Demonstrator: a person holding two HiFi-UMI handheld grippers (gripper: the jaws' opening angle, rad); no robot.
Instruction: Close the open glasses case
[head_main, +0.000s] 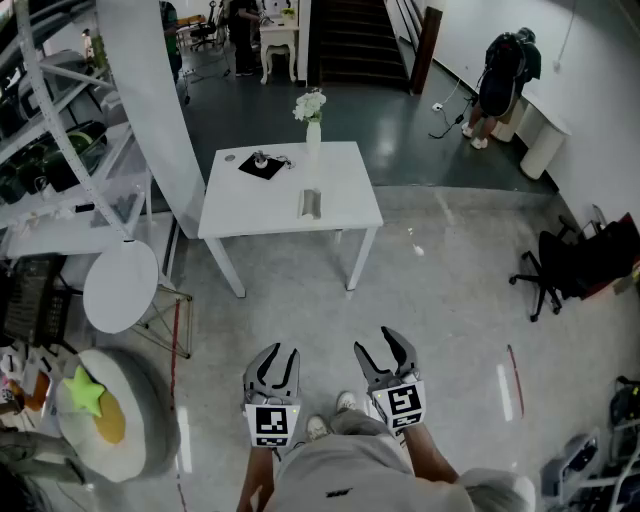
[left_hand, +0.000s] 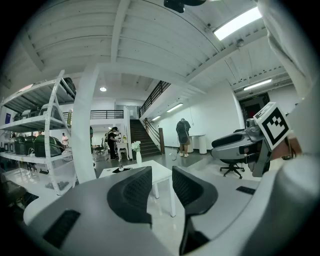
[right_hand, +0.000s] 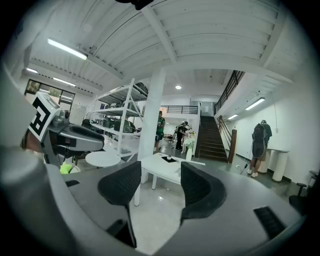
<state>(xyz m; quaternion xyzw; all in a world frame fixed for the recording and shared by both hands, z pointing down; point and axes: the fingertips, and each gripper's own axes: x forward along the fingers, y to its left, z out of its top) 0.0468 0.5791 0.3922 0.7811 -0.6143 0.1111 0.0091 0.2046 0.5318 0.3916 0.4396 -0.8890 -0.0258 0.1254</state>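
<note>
Your left tongs (head_main: 278, 352) and right tongs (head_main: 378, 345) hang side by side just ahead of your feet, tips toward 12 o'clock. Each pair is spread, with only bare floor showing in the gap; in their own views the left tongs (left_hand: 161, 182) and right tongs (right_hand: 161, 182) pinch nothing.

From the tips out to 12 o'clock, pale floor (head_main: 300, 300) runs open up to the near edge of the white surface (head_main: 345, 215). At 9 o'clock a fried-egg cushion (head_main: 100, 415) lies close to your left side. Beyond it, toward 10 o'clock, a round white table (head_main: 120, 285) stands near the surface's left legs. The floor toward 2 o'clock lies wide open, with a black office chair (head_main: 545, 275) well off at 3 o'clock.

The glasses case (head_main: 311, 203) lies on the surface right of centre, near the front edge and apart from everything else there. Its long axis runs 6 to 12 o'clock, one short end facing you; it is too small to tell how its lid stands. Behind it at 11 o'clock lies a black mat (head_main: 262, 166), and a vase of white flowers (head_main: 312, 120) stands at the far edge. A white column (head_main: 150, 100) rises just beside the surface's far-left corner.
</note>
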